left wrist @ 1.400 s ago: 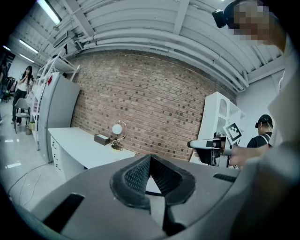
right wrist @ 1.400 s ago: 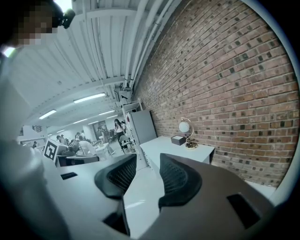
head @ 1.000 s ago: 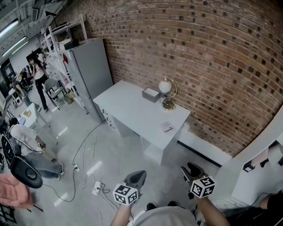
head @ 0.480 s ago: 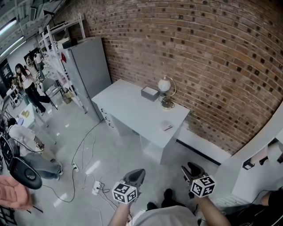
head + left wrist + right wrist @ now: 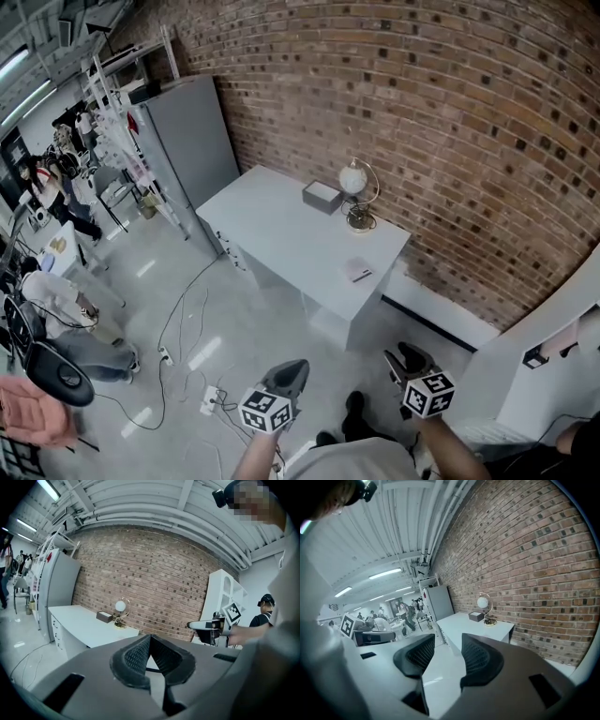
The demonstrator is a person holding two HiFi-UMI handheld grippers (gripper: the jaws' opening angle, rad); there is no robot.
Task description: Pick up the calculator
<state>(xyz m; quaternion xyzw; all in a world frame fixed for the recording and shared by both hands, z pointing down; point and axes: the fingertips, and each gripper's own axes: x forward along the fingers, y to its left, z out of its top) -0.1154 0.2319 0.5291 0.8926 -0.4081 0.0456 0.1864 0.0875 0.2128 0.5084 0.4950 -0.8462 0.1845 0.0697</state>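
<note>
The calculator (image 5: 356,273), a small flat grey slab, lies near the front right corner of the white desk (image 5: 281,230) against the brick wall. Both grippers hang low at the bottom of the head view, far from the desk, over the floor. My left gripper (image 5: 289,375) has its fingertips touching, with nothing between them; it is also in its own view (image 5: 150,641). My right gripper (image 5: 409,360) is held open and empty, with a clear gap between its pads (image 5: 480,658). Neither gripper view shows the calculator.
On the desk's far side stand a grey box (image 5: 322,197) and a globe lamp (image 5: 354,187). A tall grey cabinet (image 5: 183,141) is left of the desk. Cables and a power strip (image 5: 208,401) lie on the floor. A white shelf unit (image 5: 553,337) stands at right. People are at far left.
The view has shifted a little, so the desk sits slightly further right and lower. A shoe has come into view between the grippers. People at the far left moved; the grippers kept their pose.
</note>
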